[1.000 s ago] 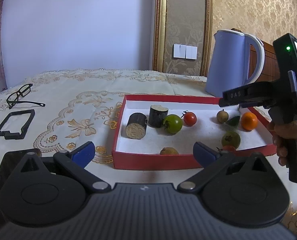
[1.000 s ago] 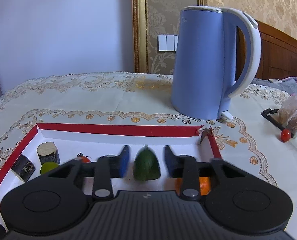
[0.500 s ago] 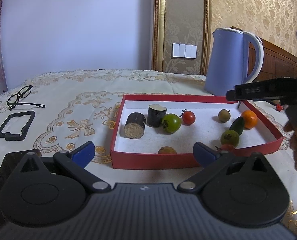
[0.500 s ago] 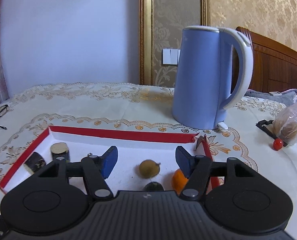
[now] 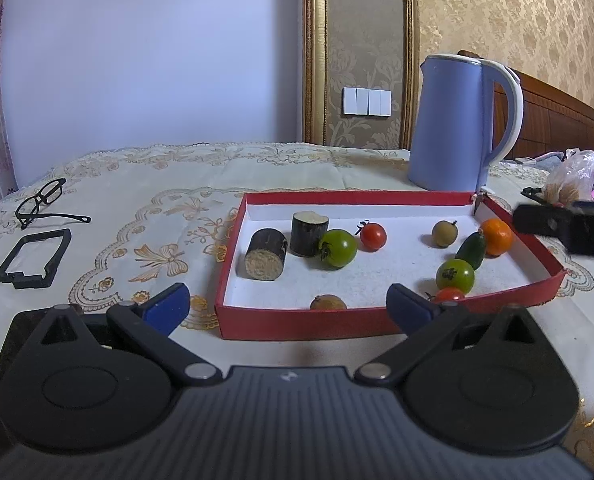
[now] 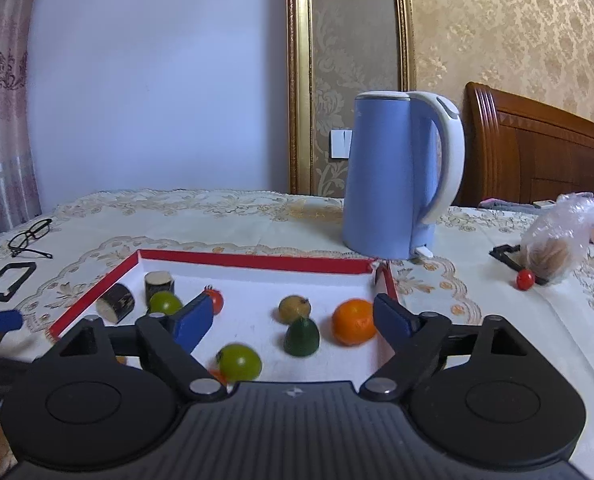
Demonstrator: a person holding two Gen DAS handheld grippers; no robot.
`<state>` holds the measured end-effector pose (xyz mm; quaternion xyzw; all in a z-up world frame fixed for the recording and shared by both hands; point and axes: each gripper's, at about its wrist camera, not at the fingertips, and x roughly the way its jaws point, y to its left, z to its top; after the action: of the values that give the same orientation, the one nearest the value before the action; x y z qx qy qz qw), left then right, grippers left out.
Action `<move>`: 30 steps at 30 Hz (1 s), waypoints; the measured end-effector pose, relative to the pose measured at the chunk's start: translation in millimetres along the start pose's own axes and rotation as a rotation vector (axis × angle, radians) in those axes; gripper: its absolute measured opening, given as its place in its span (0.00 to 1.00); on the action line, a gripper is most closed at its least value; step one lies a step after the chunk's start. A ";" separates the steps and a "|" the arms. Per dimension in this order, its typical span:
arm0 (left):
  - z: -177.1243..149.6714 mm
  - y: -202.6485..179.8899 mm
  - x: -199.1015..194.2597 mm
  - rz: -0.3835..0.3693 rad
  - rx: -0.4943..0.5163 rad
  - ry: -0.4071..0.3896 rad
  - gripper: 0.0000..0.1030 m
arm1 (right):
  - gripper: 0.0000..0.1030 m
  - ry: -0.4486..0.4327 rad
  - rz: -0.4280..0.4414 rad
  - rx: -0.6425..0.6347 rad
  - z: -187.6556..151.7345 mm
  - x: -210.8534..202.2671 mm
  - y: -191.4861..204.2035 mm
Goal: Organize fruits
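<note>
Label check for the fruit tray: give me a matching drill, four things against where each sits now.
Things:
1. orange
2. glasses
3. blue kettle
4. lone cherry tomato

Places:
A. behind the red tray's far wall
B. inside the tray, by its right wall
C. on the cloth beside the plastic bag
D. on the cloth, far left

Pairs: 1-B, 2-D, 3-A, 4-C

Matt red card walls on the tray [image 5: 297, 323], grainy white floor inside; glossy skins on the green tomato [image 5: 338, 247] and, at its 3 o'clock, the orange [image 5: 496, 236]; rough bark and a fibrous cut face on the log piece [image 5: 266, 254]; smooth satin plastic on the blue kettle [image 6: 389, 184], embroidered cloth [image 5: 145, 200] under everything, crinkly clear plastic bag [image 6: 565, 232]
</note>
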<state>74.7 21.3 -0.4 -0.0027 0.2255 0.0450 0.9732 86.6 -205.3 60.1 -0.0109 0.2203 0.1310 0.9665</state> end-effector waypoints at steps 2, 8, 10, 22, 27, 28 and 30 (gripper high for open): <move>0.0 -1.0 -0.3 0.004 0.005 0.001 1.00 | 0.88 -0.004 0.001 0.004 -6.1 -5.9 -1.3; -0.6 -2.1 -0.9 0.011 0.012 0.001 1.00 | 0.89 0.007 -0.017 0.020 -23.2 -16.8 -3.2; -1.0 -2.4 -0.1 0.014 0.011 0.007 1.00 | 0.92 0.010 -0.023 0.030 -29.4 -20.4 -3.7; -3.2 -7.9 -2.5 0.039 0.036 0.002 1.00 | 0.95 0.027 -0.065 0.028 -53.0 -31.9 3.4; -3.2 -9.5 -2.9 0.037 0.042 0.003 1.00 | 0.95 0.033 -0.067 0.006 -53.5 -33.8 7.7; -3.3 -9.9 -3.0 0.038 0.043 0.003 1.00 | 0.95 0.035 -0.065 -0.001 -53.2 -33.6 9.0; -3.4 -9.9 -2.3 0.041 0.041 0.007 1.00 | 0.96 0.043 -0.060 -0.017 -53.5 -32.7 12.1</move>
<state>72.1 11.2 -2.6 0.0217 0.2299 0.0603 0.9711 32.5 -206.0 26.2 -0.0287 0.2396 0.1037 0.9649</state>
